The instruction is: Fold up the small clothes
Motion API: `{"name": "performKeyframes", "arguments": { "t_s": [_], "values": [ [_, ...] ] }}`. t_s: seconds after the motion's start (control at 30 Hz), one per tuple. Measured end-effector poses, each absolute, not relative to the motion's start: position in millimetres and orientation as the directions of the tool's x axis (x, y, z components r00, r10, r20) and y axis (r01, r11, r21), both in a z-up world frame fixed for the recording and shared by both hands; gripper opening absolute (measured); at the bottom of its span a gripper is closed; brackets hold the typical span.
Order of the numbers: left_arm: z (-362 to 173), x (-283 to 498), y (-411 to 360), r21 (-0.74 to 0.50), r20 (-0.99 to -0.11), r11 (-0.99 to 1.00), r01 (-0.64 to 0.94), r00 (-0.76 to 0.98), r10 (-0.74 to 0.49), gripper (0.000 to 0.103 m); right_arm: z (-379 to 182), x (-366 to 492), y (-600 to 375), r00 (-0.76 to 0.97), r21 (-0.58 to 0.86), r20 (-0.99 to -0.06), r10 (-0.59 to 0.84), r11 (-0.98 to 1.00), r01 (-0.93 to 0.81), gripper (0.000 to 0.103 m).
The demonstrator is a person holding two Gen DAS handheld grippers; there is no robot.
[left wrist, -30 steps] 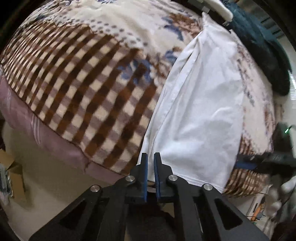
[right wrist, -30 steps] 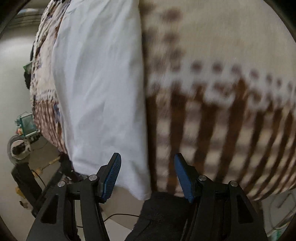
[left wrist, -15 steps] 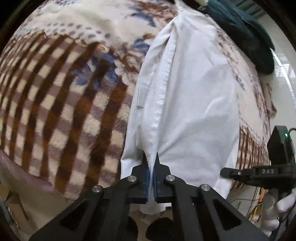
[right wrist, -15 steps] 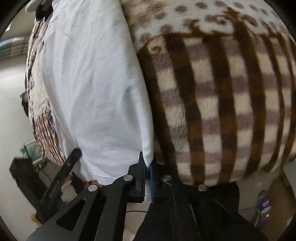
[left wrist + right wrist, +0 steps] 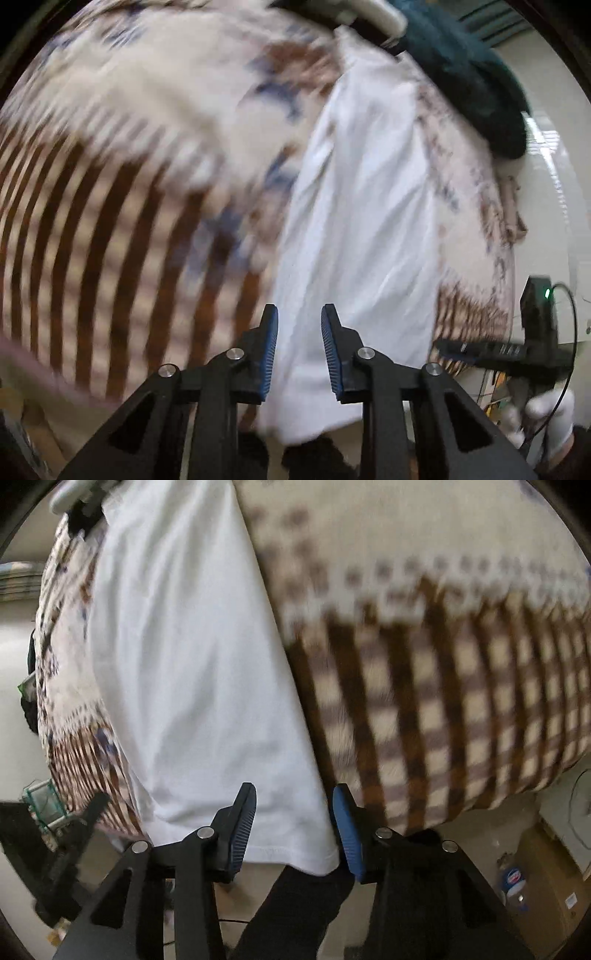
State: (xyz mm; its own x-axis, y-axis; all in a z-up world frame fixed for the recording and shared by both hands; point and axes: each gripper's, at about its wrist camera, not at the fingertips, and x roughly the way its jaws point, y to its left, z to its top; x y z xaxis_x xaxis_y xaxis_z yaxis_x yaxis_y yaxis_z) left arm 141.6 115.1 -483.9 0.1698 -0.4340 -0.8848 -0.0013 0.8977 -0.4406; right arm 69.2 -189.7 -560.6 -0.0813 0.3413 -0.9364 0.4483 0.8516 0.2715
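A white garment (image 5: 362, 229) lies folded lengthwise on a brown-checked fleece blanket (image 5: 110, 221); its near hem hangs over the bed edge. My left gripper (image 5: 295, 343) is open just above the garment's near left part, holding nothing. In the right wrist view the same white garment (image 5: 192, 686) runs away from me on the blanket (image 5: 461, 686). My right gripper (image 5: 293, 834) is open over the garment's near right corner, empty. The right gripper also shows in the left wrist view (image 5: 491, 349) at the far right.
A dark teal cloth (image 5: 472, 81) lies at the far end of the bed. A cardboard box (image 5: 546, 878) and a bottle (image 5: 511, 877) stand on the floor at the right. Cables and a green device (image 5: 40, 805) are at the left.
Both grippers were shut on the garment's near hem half a second ago; both have opened and let it go. The garment now lies on the blanket.
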Motion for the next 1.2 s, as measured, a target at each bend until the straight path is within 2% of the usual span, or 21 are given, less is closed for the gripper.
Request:
{"name": "performKeyframes", "arguments": {
  "t_s": [0.13, 0.23, 0.27, 0.33, 0.47, 0.63, 0.67, 0.7, 0.77, 0.87, 0.97, 1.2],
  "values": [
    [-501, 194, 81, -0.425, -0.883, 0.904, 0.052, 0.198, -0.426, 0.022, -562, 90, -199, -0.056, 0.239, -0.953, 0.298, 0.854, 0.463, 0.046],
    [-528, 226, 78, -0.320, -0.931, 0.945, 0.065, 0.165, -0.326, 0.022, -565, 97, -198, -0.048, 0.236, -0.955, 0.292, 0.849, 0.473, 0.046],
    [-539, 232, 82, -0.307, -0.940, 0.950, 0.061, 0.141, -0.312, 0.025, -566, 100, -196, -0.047, 0.236, -0.956, 0.291, 0.850, 0.471, 0.046],
    [-549, 236, 92, -0.340, -0.932, 0.938, 0.070, 0.110, -0.346, 0.025, -570, 102, -195, -0.043, 0.237, -0.956, 0.290, 0.850, 0.470, 0.046],
    [-534, 231, 110, -0.311, -0.943, 0.947, 0.081, 0.099, -0.318, 0.024, -574, 108, -177, -0.033, 0.260, -0.948, 0.317, 0.828, 0.497, 0.046],
    [-485, 246, 120, -0.369, -0.911, 0.929, 0.039, 0.181, -0.370, 0.025, -552, 134, -184, 0.037, 0.339, -0.926, 0.376, 0.786, 0.517, 0.046],
    [-472, 256, 116, -0.375, -0.902, 0.926, 0.043, 0.211, -0.376, 0.038, -543, 144, -188, 0.063, 0.360, -0.921, 0.385, 0.778, 0.515, 0.052],
    [-462, 269, 110, -0.385, -0.892, 0.922, 0.049, 0.235, -0.385, 0.063, -535, 156, -193, 0.088, 0.380, -0.915, 0.393, 0.772, 0.510, 0.058],
    [-448, 300, 95, -0.414, -0.864, 0.908, 0.072, 0.284, -0.416, 0.088, -518, 187, -205, 0.134, 0.418, -0.903, 0.408, 0.766, 0.488, 0.059],
    [-444, 360, 66, -0.379, -0.861, 0.919, 0.110, 0.323, -0.393, 0.089, -500, 243, -224, 0.191, 0.441, -0.897, 0.399, 0.775, 0.452, 0.064],
    [-454, 414, 40, -0.348, -0.869, 0.930, 0.120, 0.332, -0.368, 0.089, -500, 303, -245, 0.224, 0.456, -0.890, 0.398, 0.779, 0.431, 0.064],
    [-509, 525, 25, -0.391, -0.879, 0.916, 0.093, 0.256, -0.402, 0.088, -560, 449, -285, 0.252, 0.565, -0.825, 0.506, 0.746, 0.352, 0.064]
  ]
}}
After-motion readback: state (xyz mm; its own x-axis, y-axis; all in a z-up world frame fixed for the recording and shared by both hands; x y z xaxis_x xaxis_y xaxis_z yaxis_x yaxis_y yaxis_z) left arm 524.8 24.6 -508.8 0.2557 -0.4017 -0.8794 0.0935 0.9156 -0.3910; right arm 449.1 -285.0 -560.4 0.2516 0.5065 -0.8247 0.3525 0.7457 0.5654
